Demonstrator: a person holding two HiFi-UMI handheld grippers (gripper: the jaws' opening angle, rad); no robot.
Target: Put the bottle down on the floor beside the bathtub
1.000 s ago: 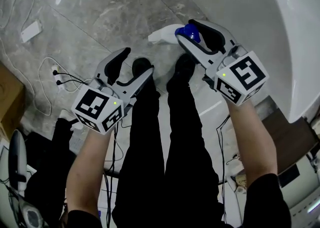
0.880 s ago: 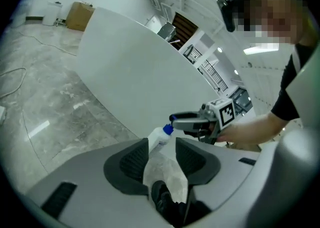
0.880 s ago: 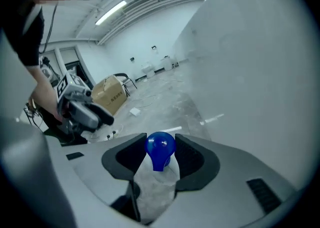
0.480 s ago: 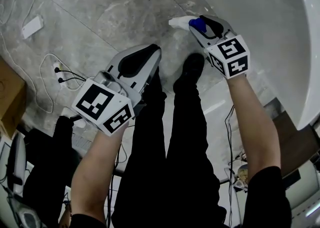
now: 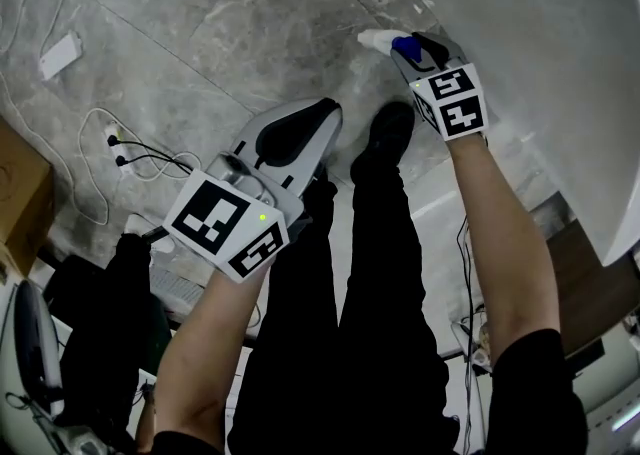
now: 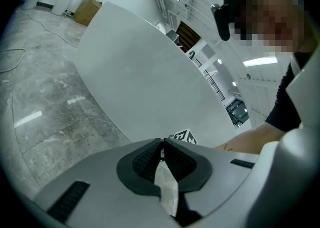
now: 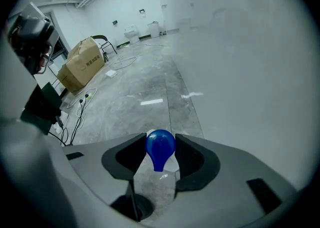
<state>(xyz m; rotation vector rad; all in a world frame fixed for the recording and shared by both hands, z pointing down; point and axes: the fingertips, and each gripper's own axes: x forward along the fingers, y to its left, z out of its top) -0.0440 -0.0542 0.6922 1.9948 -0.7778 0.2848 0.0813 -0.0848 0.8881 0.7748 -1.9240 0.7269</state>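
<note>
The right gripper [image 7: 160, 147] pinched the bottle [image 5: 374, 39]. Its two jaws sat on either side of the bottle, just below the blue top [image 7: 160, 143]. The gripper pointed steeply down. The floor [image 5: 230, 23] lay right in front of its jaws. The bathtub [image 5: 560, 63] stood close by on the gripper's right side, and its white wall filled that half of the right gripper view.

So the step in hand was the putting down. The bottle hung low, in the strip of floor next to the tub. From the head view it was hard to tell if the bottle touched the floor yet, but it looked very near.

The left gripper [image 5: 326, 111] was well off to the left of the right one, above the person's legs. Its jaws were pressed together with nothing held. It had no job in this step.

The next move would call for a slow last bit down, until the bottle stood on the floor. Then the jaws would need to spread wide. After that the gripper would need to go straight back up, so it did not knock the bottle over.
</note>
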